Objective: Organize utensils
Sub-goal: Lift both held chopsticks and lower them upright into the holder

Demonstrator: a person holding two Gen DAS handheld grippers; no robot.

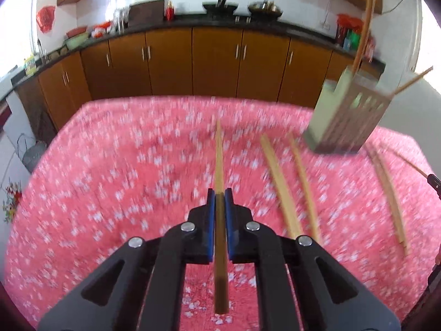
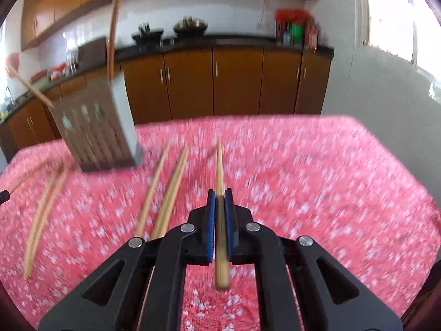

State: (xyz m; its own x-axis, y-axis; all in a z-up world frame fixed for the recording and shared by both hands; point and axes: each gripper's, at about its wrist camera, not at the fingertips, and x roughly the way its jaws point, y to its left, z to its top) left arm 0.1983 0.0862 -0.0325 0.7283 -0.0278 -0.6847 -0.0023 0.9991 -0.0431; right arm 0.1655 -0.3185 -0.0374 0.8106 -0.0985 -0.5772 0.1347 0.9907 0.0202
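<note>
My left gripper (image 1: 219,193) is shut on a bamboo chopstick (image 1: 219,154) that points forward above the pink floral tablecloth (image 1: 110,165). My right gripper (image 2: 219,193) is shut on another bamboo chopstick (image 2: 219,165), also pointing forward. A grey slotted metal utensil holder (image 1: 344,115) stands at the right of the left wrist view with two chopsticks sticking out. The holder also shows at the left of the right wrist view (image 2: 96,135). Several loose chopsticks (image 1: 278,182) lie on the cloth between the grippers; they also show in the right wrist view (image 2: 171,190).
Brown kitchen cabinets (image 1: 215,60) under a dark counter with pots and bowls run along the far wall behind the table. More loose chopsticks (image 1: 388,193) lie near the holder. Both views are motion-blurred.
</note>
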